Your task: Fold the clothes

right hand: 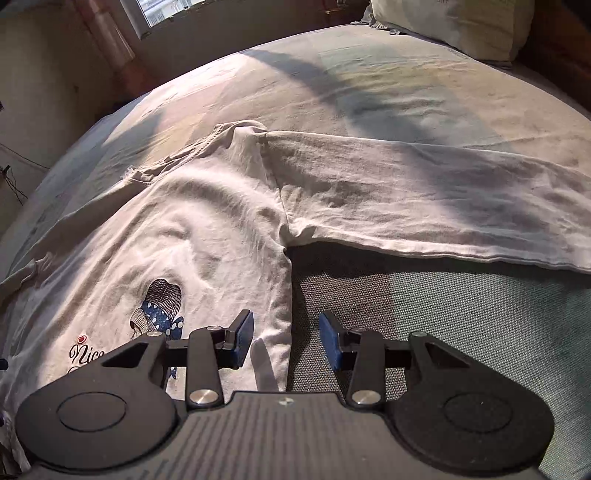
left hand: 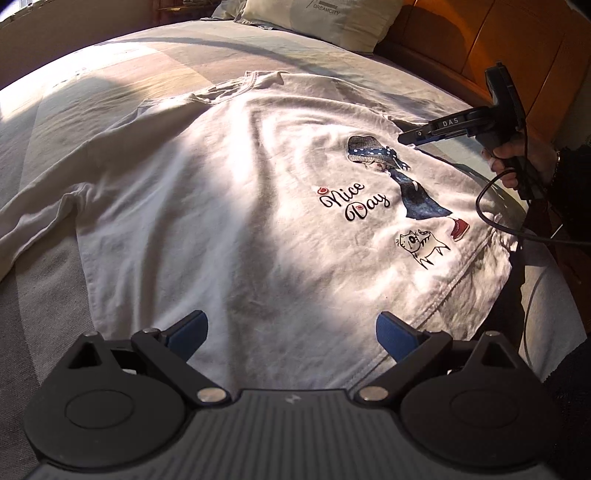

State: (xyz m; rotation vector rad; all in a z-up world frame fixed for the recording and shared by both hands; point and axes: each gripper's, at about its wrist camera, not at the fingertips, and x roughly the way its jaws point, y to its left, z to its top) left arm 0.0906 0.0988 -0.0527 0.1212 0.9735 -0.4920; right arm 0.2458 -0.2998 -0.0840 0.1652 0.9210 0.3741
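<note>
1. I am over a big bed [right hand: 461, 332] with a grey-green cover, and sun falls on it in patches.
2. A pillow [left hand: 321, 18] lies at the far end by a wooden headboard [left hand: 480, 44], and a window [right hand: 162, 11] is in the wall.
3. A white shirt [left hand: 221, 221] lies flat on the bed, print side up.
4. My left gripper [left hand: 291, 328] hangs over its hem, jaws wide and empty.
5. My right gripper [right hand: 286, 341] hangs over the shirt's side edge, jaws apart, holding nothing.
</note>
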